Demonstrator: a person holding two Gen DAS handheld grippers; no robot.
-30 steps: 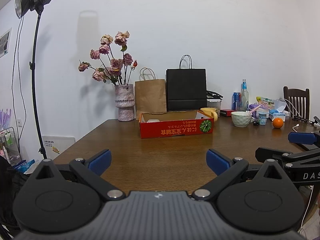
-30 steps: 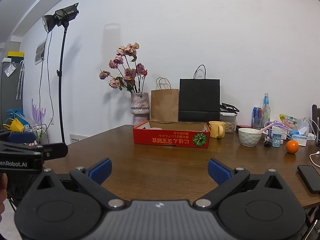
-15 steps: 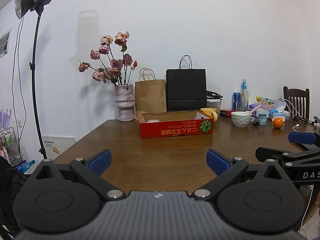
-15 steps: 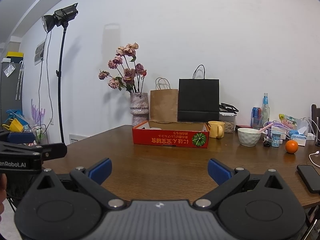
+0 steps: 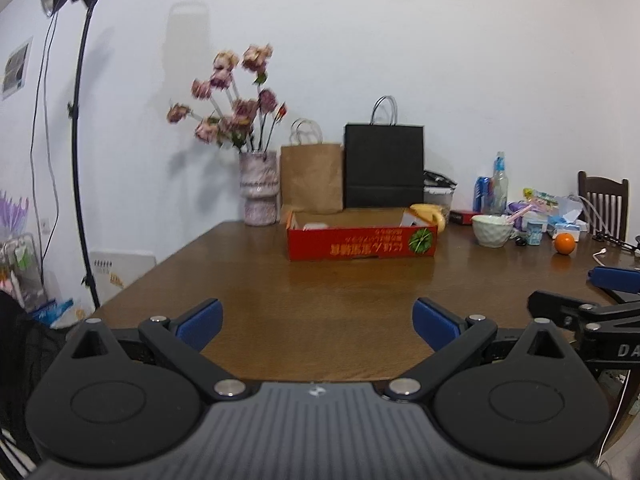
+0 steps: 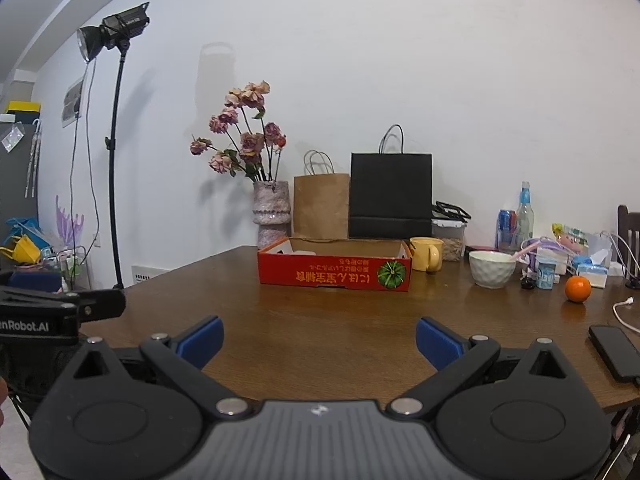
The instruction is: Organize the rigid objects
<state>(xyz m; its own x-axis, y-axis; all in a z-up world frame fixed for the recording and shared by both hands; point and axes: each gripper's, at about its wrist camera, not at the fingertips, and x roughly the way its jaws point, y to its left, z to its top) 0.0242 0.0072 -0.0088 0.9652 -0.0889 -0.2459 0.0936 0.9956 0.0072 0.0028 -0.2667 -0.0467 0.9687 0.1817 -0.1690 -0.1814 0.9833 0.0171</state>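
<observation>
A red cardboard tray (image 5: 362,244) (image 6: 334,276) stands mid-table with something white inside. To its right are a yellow mug (image 6: 427,254), a white bowl (image 5: 492,231) (image 6: 492,269) with a pink straw, and an orange (image 5: 564,243) (image 6: 577,289). My left gripper (image 5: 316,320) is open and empty over the near table edge. My right gripper (image 6: 318,338) is open and empty, also at the near edge. Each gripper shows at the side of the other's view.
A wooden table (image 5: 340,300) holds a vase of flowers (image 5: 259,188), a brown bag (image 5: 312,178), a black bag (image 5: 384,166), bottles and small packets at the far right (image 6: 552,256), and a phone (image 6: 612,352). A light stand (image 5: 80,120) stands left.
Both views have shifted slightly; the left wrist view now shows motion blur, and the tray sits a little lower and nearer. Both grippers stay open.
</observation>
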